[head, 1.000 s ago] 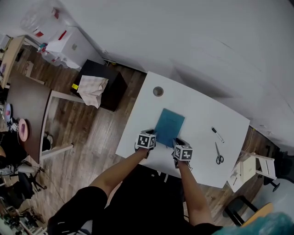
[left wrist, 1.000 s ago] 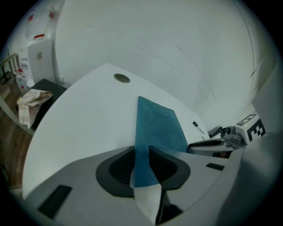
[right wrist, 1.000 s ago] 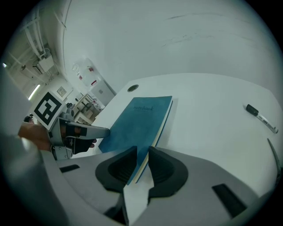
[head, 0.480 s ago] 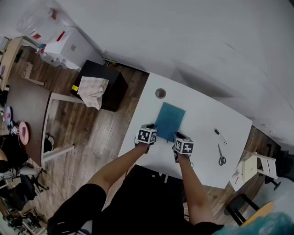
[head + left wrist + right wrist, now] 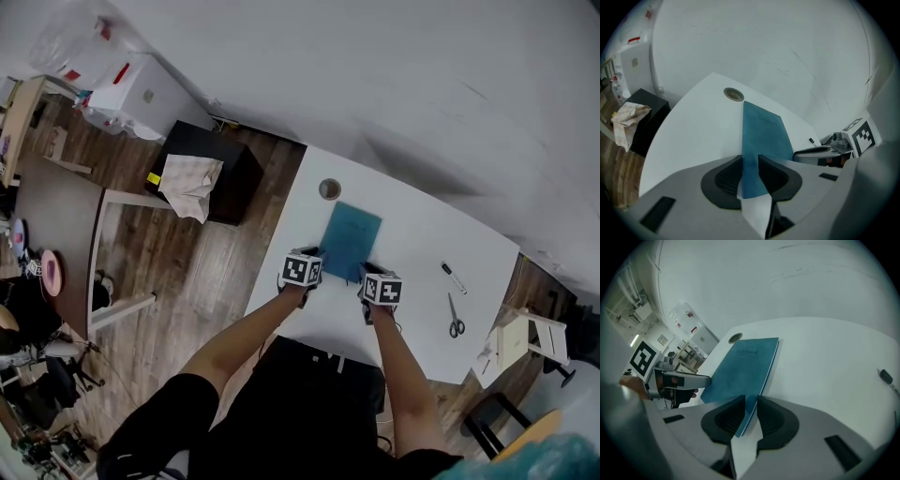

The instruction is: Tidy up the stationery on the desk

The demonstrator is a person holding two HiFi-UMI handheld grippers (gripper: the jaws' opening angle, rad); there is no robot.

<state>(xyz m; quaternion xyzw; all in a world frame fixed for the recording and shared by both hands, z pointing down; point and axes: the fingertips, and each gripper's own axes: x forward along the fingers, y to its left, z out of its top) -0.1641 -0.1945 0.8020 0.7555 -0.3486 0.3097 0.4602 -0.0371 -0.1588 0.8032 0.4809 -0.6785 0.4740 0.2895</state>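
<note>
Grey and black, the left gripper (image 5: 750, 161) stands with its jaws a little apart, having just been opening. The near left corner of the notebook (image 5: 761, 133) lies in the gap, with its left edge along the left pad and its cover running under the right one. The right gripper (image 5: 751, 401) is likewise slightly spread, and the notebook's near right corner, white page edge showing, points into its gap. Neither pair visibly pinches the cover. Both grippers angle downward at the notebook's near edge, one at each corner. The teal notebook lies flat and closed on the white desk (image 5: 412, 239). Just beyond the notebook's far left corner is a round cable hole (image 5: 329, 188). Well to the notebook's right lies a marker (image 5: 454, 277), and nearer the person than that, scissors (image 5: 456, 319), the two apart from each other. Left of the notebook, off the desk, a black cabinet (image 5: 246, 173) bears a crumpled cloth (image 5: 190, 183).
</note>
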